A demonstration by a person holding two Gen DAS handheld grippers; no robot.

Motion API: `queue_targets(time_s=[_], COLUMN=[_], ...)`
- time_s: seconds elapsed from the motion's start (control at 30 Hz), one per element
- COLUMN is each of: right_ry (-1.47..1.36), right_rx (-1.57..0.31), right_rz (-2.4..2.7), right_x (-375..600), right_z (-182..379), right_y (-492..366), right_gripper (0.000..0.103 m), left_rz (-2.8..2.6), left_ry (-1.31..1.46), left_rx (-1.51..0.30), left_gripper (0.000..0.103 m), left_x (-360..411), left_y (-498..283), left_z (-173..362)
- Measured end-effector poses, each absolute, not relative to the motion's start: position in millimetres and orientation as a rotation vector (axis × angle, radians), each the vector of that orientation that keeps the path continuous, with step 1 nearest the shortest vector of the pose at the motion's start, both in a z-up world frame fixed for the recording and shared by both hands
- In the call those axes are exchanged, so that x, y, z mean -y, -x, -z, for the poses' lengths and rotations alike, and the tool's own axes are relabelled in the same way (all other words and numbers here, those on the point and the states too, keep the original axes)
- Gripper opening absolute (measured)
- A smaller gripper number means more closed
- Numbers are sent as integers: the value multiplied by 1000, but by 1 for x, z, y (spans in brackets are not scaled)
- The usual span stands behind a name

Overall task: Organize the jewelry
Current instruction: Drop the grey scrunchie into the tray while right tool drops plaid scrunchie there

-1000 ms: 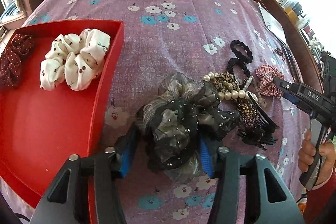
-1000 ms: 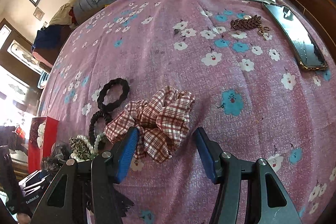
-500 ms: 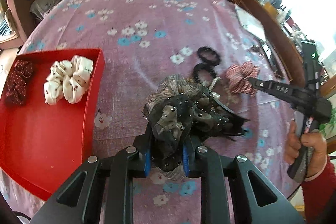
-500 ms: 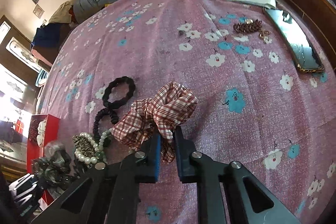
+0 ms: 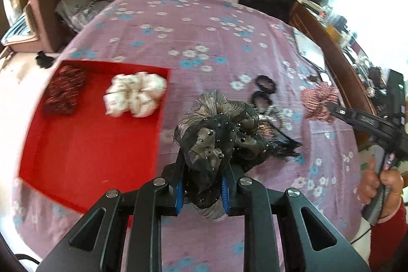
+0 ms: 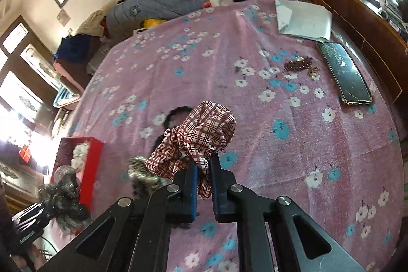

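Observation:
My left gripper (image 5: 202,170) is shut on a black and grey mesh scrunchie (image 5: 216,134) and holds it above the purple flowered cloth, just right of the red tray (image 5: 76,144). The tray holds a white scrunchie (image 5: 135,96) and a dark red dotted scrunchie (image 5: 63,93). My right gripper (image 6: 203,170) is shut on a red plaid scrunchie (image 6: 201,134), lifted off the cloth. Black hair ties (image 5: 265,83), pearls and a dark hair clip (image 5: 278,134) lie on the cloth between the grippers.
A brown bead bracelet (image 6: 301,65), a phone (image 6: 344,75) and white papers (image 6: 303,19) lie at the far right of the cloth. A wooden rail (image 6: 357,14) borders the right side. Bedding and boxes are piled at the far edge.
Both grippers closed on their scrunchies and lifted them off the cloth. The left gripper has risen and drawn back, so more of the tray shows.

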State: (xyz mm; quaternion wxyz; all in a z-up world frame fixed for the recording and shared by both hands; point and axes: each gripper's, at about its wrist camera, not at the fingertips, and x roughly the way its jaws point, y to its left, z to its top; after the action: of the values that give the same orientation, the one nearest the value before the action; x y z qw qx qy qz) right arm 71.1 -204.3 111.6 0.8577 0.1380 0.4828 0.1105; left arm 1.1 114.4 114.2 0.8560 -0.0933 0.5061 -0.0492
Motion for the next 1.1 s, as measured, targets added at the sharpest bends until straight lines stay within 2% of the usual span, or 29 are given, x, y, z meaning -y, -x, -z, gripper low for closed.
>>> queue_targets(time_s=[0.27, 0.53, 0.83, 1.1], right_ry=[-254, -182, -2, 125], right_rx=[-1032, -1125, -1237, -1309], right_rz=[-393, -643, -691, -670], right_x=[137, 11, -91, -129], right_z=[-125, -119, -81, -49], right_y=[-43, -21, -8, 3], right_gripper=[10, 11, 11, 12], left_rz=[-90, -216, -237, -236], left_ry=[214, 215, 210, 195], left_rx=[-1083, -1157, -1237, -1223], left_gripper=[21, 22, 24, 31], left_x=[-199, -282, -316, -323], left_y=[24, 31, 18, 24], left_z=[-115, -91, -57, -59])
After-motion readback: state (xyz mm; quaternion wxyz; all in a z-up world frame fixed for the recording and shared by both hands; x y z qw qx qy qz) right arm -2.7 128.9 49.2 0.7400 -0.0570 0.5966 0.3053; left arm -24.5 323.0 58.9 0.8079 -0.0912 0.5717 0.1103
